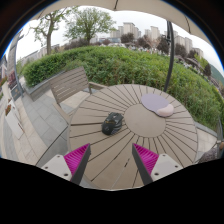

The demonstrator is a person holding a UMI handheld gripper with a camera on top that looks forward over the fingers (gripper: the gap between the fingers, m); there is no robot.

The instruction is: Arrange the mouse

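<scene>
Scanning from the left, you see a bench [68, 85] beside the round slatted surface [125, 135], then the dark mouse [112, 123] lying near the middle of the slats, and farther right a pale mouse pad [157, 104] toward the far edge. Your tongs [112, 160] stand wide and hold nothing, and the mouse sits just ahead of them, apart from the pink pads [77, 156]. Bring the tongs straight forward and low so the mouse comes between the fingers across its narrow sides. Close gently around its middle, since the rounded shell will likely slip if you pinch near one end. Then the pad looks like the place for it.
</scene>
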